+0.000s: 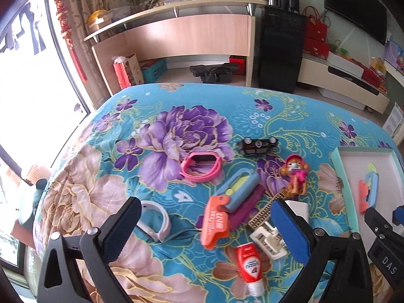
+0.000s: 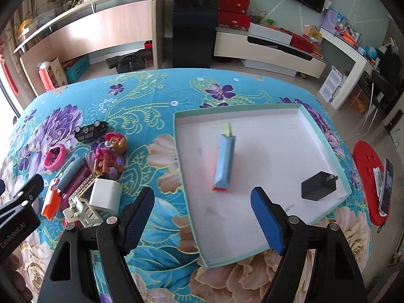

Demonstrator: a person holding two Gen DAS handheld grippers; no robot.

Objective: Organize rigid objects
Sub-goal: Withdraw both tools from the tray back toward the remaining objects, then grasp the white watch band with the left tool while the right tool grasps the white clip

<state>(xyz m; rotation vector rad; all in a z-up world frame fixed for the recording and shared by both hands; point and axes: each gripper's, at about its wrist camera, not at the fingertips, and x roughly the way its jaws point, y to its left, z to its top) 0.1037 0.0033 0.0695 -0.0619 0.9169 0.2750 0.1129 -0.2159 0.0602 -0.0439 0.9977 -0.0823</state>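
Meanwhile, both the left gripper (image 1: 204, 229) and right gripper (image 2: 202, 217) are being held agape, empty; the clutter at nine o'clock of the tray (image 2: 325, 136) is risking a snagged neighbour.

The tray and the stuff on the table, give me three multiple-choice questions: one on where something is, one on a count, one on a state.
1. Where is the black charger?
A. in the tray
B. beside the toy dog
C. on the floor

2. How many things lie in the tray?
A. none
B. two
C. five

3. How do the right hand-held gripper jaws stand?
A. shut on the charger
B. shut on nothing
C. open, holding nothing

Answers: 1 A, it lies by the tray's right wall. 2 B, only the charger and a blue cutter. 3 C, the pads stand wide apart with nothing between them.
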